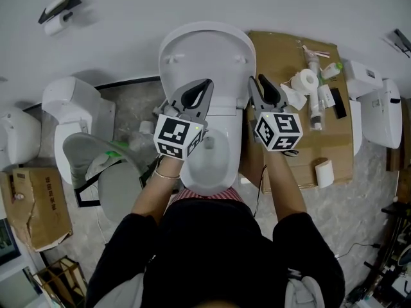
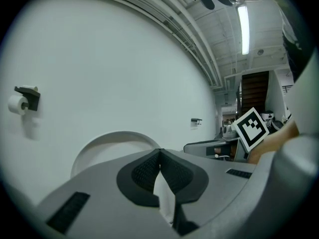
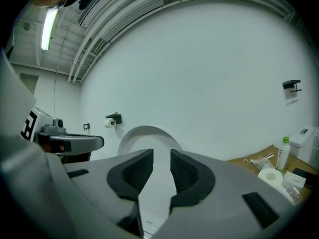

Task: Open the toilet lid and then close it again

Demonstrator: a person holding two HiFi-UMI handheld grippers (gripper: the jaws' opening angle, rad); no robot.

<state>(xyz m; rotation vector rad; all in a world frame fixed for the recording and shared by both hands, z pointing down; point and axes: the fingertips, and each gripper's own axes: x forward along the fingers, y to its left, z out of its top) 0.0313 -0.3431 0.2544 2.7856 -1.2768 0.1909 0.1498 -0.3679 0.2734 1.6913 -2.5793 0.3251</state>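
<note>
Toilet lid [image 1: 205,50] raised, viewed past two hand-held grippers. Nearest the person, the bowl [image 1: 226,172] lies uncovered between the forearms. Over its far part the left gripper [image 1: 205,85] has its fingers pinched tip to tip on nothing. Just to the right, the right gripper [image 1: 257,80] shows a narrow gap, also empty. Beyond both, the lid stands upright before the white wall [image 1: 128,18], with littered cardboard [image 1: 327,153] to its right.

The place looked like a workshop or test room, not a home bathroom. Several toilets [image 1: 74,117] stood close together on a stone floor [image 1: 376,191]. Flattened cardboard [image 1: 300,151] lay beside them, and a bare tube light [image 2: 243,29] hung under an unfinished ceiling [image 2: 219,39].
</note>
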